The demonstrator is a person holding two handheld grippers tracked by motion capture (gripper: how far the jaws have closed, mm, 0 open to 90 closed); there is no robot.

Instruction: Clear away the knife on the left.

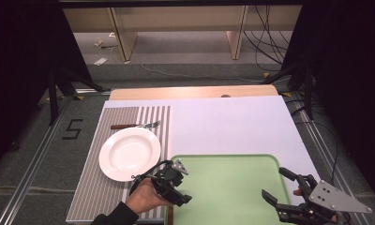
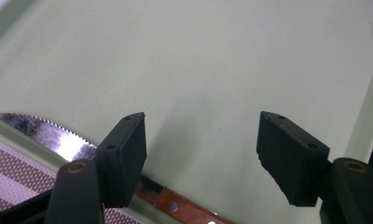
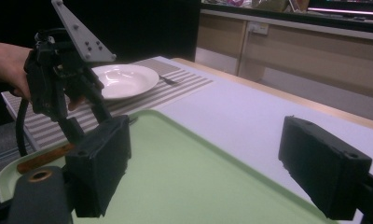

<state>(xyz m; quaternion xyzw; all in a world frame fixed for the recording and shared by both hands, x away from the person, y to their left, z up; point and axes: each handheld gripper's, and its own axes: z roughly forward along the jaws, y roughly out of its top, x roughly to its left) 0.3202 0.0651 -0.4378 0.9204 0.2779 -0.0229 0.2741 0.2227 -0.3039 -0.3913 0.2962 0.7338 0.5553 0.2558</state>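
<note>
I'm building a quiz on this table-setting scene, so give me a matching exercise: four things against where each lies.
Things:
1. knife
2. fork
3. plate
4. right gripper

Places:
A. on the striped mat, beyond the plate
B. over the tray's right edge
C. at the green tray's left edge
D. on the striped mat, left of the tray

Pairs: 1-C, 2-A, 3-D, 4-B

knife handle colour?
Reddish-brown on the wooden handle of the serrated steel knife, with a metal rivet; left gripper view shows it best.

Lab: rig frame, loose floor cables
</note>
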